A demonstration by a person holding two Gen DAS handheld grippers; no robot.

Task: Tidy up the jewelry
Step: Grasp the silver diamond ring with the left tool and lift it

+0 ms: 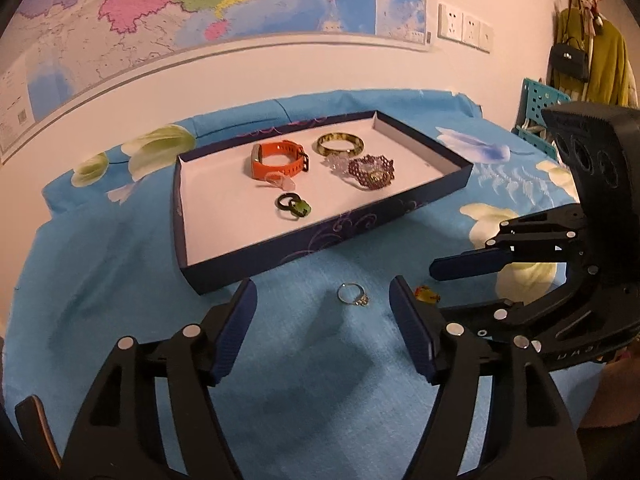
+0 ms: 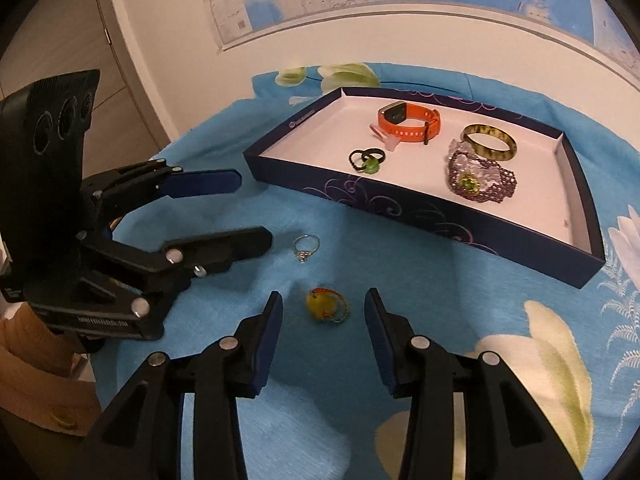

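Silver ring (image 1: 353, 295) on blue cloth (image 1: 120, 280) between spread left gripper (image 1: 323, 300) fingers (image 1: 236, 320), tray (image 1: 320, 236) beyond

silver ring (image 1: 353, 294) flat on cloth | yellow beaded ring (image 2: 327, 306) beside | tray (image 1: 320, 236) holds bracelets

Both views are dim and warm-tinted, the white wall (image 1: 280, 76) reading pinkish, with soft broad shadows on the blue cloth (image 1: 120, 280) beneath the left gripper (image 1: 322, 304) and the right gripper (image 2: 323, 312), which suggests light from above and behind. Fisheye distortion bends the map (image 1: 200, 0) edge and the tray (image 2: 440, 216) walls into curves, and black vignetting cuts every corner. Focus is fair at centre, the small silver ring (image 1: 353, 294) a little soft, and detail smears toward the rims.
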